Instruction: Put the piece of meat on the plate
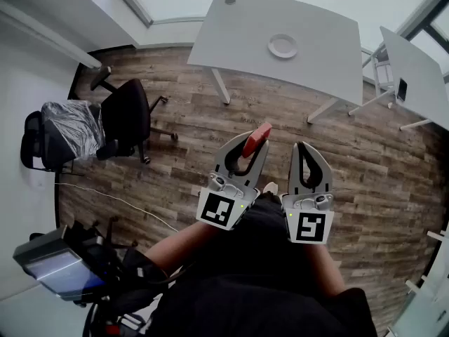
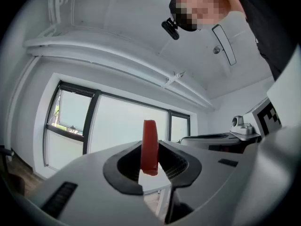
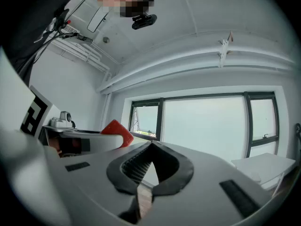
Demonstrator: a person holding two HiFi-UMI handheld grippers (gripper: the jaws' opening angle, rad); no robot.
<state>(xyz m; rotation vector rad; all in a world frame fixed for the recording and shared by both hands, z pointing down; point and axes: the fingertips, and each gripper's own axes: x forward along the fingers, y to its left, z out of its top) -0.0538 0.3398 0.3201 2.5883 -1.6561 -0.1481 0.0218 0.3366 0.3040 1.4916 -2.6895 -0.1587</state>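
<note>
Meat (image 1: 256,140) (image 2: 150,147) clamped edge-up in your left tongs (image 1: 252,150) (image 2: 150,150), above the wooden floor (image 1: 175,139), your right tongs (image 1: 306,149) (image 3: 151,145) clenched empty just beside, plate (image 1: 283,45) well apart on the counter (image 1: 238,27), midway between its near and far edges.

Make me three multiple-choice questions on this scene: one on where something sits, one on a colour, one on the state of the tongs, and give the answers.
1. Where is the plate? A on the floor; B on the white table; C on a chair.
2. What colour is the piece of meat? A red; B green; C blue.
3. How are the right tongs? A shut on the meat; B wide open; C shut, with nothing between them.
Answers: 1 B, the head view shows it on the tabletop ahead. 2 A, it shows red where the left tongs grip it. 3 C, the right gripper view shows the tips meeting with nothing held.
</note>
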